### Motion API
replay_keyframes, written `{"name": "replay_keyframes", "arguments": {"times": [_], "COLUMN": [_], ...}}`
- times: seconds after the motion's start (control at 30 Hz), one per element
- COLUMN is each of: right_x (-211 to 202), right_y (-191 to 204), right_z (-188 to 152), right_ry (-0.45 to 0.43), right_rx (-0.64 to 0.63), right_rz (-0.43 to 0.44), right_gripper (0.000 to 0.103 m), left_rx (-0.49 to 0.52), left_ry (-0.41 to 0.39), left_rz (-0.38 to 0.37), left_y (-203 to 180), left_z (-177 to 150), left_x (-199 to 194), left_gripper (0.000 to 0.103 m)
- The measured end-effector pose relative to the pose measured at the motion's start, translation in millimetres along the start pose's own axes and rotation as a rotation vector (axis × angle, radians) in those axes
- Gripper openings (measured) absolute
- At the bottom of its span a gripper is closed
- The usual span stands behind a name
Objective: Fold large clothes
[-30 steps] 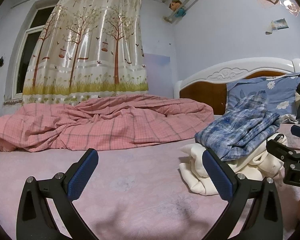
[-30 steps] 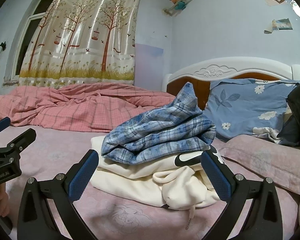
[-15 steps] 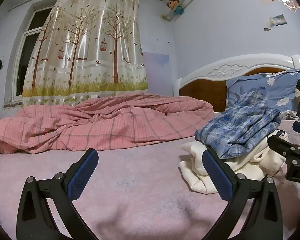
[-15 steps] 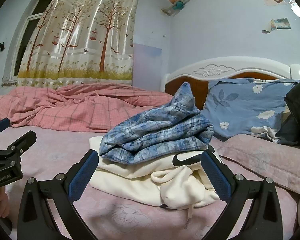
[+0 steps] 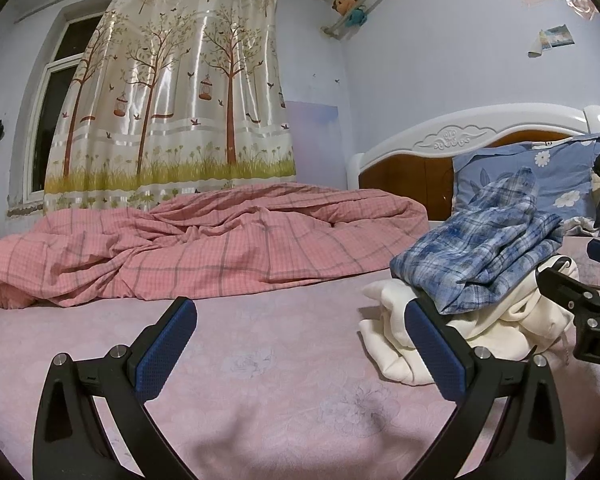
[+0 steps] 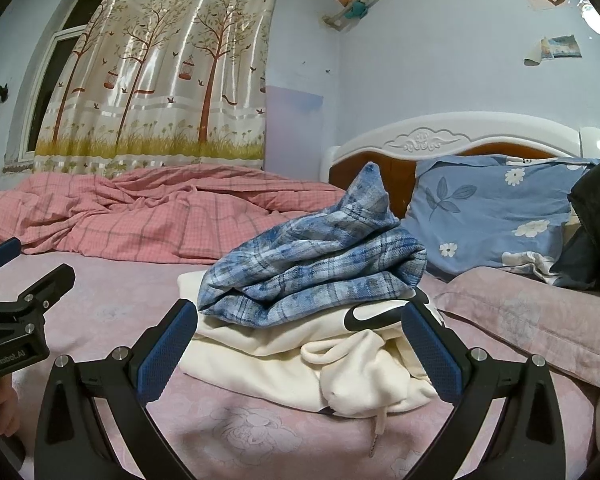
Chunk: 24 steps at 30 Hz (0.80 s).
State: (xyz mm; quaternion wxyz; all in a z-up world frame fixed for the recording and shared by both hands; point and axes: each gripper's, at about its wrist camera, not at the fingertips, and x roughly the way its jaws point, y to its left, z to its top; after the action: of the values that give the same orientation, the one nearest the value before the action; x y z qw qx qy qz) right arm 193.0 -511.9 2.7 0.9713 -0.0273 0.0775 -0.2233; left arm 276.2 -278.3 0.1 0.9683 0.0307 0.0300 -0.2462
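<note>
Little has shifted over the last second: the clothes pile sits slightly lower and closer in the right wrist view, and both tools hold their spread. The left hand-held gripper (image 5: 300,342) is wide apart over the bare pink bed sheet (image 5: 260,368), gripping nothing. The right hand-held gripper (image 6: 299,340) is equally wide, framing the blue plaid shirt (image 6: 312,276) folded atop the cream hoodie (image 6: 300,364) on the bed, without touching them
</note>
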Motion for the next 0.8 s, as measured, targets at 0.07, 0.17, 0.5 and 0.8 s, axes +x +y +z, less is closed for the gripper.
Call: {"name": "replay_keyframes", "arguments": {"times": [0.07, 0.17, 0.5, 0.8], "right_x": [0.2, 0.2, 0.0, -0.3], "right_y": [0.4, 0.3, 0.9, 0.0], "right_z": [0.4, 0.5, 0.4, 0.0], "right_ry": [-0.001, -0.001, 0.001, 0.001], "right_rx": [0.0, 0.0, -0.003, -0.005], "right_rz": [0.0, -0.001, -0.002, -0.002], "right_gripper": [0.103, 0.103, 0.103, 0.103], "left_rx": [0.001, 0.001, 0.006, -0.004], "left_ry": [-0.001, 0.001, -0.005, 0.006], "left_rz": [0.0, 0.0, 0.0, -0.007], "left_y": [0.6, 0.6, 2.6, 7.8], "left_z": [0.2, 0.0, 0.9, 0.8], "left_x": [-0.2, -0.2, -2.9, -5.1], "left_gripper": [0.103, 0.103, 0.103, 0.103]}}
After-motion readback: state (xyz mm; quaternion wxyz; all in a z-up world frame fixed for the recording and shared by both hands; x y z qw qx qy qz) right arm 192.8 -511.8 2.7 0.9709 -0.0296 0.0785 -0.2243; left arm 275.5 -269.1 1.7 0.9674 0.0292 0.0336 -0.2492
